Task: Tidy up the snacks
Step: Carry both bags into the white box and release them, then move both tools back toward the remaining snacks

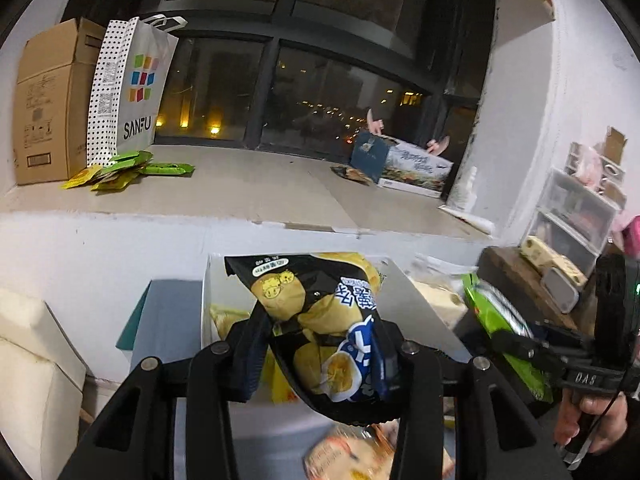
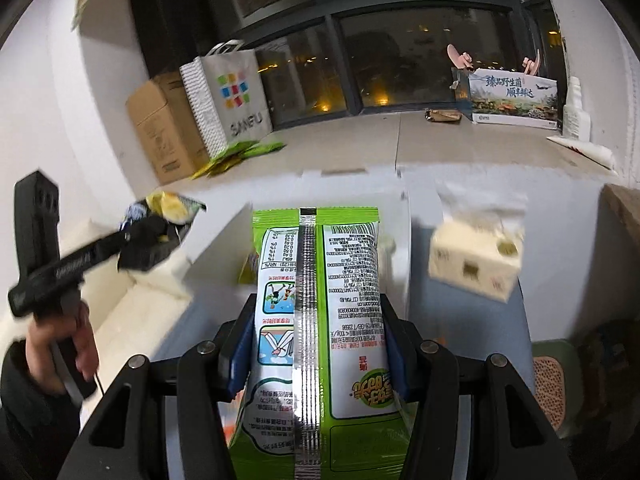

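Observation:
My left gripper (image 1: 320, 344) is shut on a black chip bag (image 1: 320, 320) with yellow chips printed on it and holds it above a white open box (image 1: 404, 284) that has yellow snack packs inside. My right gripper (image 2: 316, 328) is shut on a green and white snack bag (image 2: 316, 300), back side up, held over the same white box (image 2: 224, 236). The right gripper with the green bag (image 1: 496, 320) shows at the right of the left wrist view. The left gripper with the black bag (image 2: 160, 224) shows at the left of the right wrist view.
A window ledge (image 1: 248, 184) holds a cardboard box (image 1: 48, 108), a SANFU paper bag (image 1: 132, 88), green sachets (image 1: 128, 168) and a printed carton (image 1: 404, 164). A tissue pack (image 2: 476, 256) lies right of the white box. Drawers (image 1: 572, 216) stand at right. An orange snack bag (image 1: 352, 452) lies below.

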`<action>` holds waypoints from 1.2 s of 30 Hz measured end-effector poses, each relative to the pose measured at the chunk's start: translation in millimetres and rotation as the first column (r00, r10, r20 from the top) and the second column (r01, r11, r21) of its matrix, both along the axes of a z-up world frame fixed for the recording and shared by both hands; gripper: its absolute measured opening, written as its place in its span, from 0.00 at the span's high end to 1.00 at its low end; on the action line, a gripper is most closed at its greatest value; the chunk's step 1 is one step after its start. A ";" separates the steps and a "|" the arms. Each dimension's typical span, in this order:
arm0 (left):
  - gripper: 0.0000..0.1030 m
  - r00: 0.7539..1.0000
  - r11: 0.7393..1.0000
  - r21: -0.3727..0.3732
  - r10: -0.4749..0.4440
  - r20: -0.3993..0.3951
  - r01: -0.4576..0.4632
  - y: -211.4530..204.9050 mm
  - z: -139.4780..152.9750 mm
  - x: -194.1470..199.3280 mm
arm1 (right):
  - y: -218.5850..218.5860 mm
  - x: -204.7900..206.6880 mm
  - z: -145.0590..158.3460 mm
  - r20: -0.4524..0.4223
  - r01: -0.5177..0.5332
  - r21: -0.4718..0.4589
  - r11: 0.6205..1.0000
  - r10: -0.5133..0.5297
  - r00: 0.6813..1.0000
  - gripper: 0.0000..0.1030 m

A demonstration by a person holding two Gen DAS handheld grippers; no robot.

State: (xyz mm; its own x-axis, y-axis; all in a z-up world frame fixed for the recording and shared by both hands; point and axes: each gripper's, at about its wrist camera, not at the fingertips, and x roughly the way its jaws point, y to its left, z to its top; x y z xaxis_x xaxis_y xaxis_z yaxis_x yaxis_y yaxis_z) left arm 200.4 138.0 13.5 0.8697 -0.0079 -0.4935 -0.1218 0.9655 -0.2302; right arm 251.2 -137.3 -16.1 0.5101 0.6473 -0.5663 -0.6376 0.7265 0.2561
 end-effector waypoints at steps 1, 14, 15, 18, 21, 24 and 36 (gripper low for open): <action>0.55 1.000 1.000 -0.001 0.000 -0.010 0.000 2.1 -1.1 9.7 | 8.3 13.0 2.8 -0.002 0.008 0.001 1.000 -0.008 1.000 0.43; 0.00 0.985 0.996 0.055 0.072 -0.157 -0.064 19.5 -44.6 73.8 | 55.0 124.8 -20.3 -0.121 0.118 -0.035 0.992 -0.122 0.985 0.14; 0.00 0.985 0.996 0.058 0.072 -0.160 -0.063 20.3 -45.9 72.5 | 53.0 127.0 -21.8 -0.134 0.127 -0.018 0.992 -0.128 0.983 0.00; 0.00 0.982 0.997 0.045 0.066 -0.178 -0.059 22.3 -47.0 66.5 | 52.9 129.0 -25.3 -0.142 0.118 -0.055 0.991 -0.125 0.982 0.00; 0.00 0.984 0.997 0.044 0.062 -0.165 -0.056 21.9 -41.9 58.5 | 51.9 121.1 -20.9 -0.108 0.100 -0.062 0.993 -0.106 0.989 0.00; 0.00 0.988 0.998 0.058 0.045 -0.149 -0.037 16.4 -34.3 45.6 | 50.3 111.5 -10.7 -0.084 0.071 -0.036 0.997 -0.074 0.994 0.00; 0.00 0.996 0.993 0.086 -0.075 -0.041 0.078 -45.0 -17.4 -77.9 | -3.9 -8.7 14.9 0.096 -0.066 0.011 0.998 0.064 0.993 0.00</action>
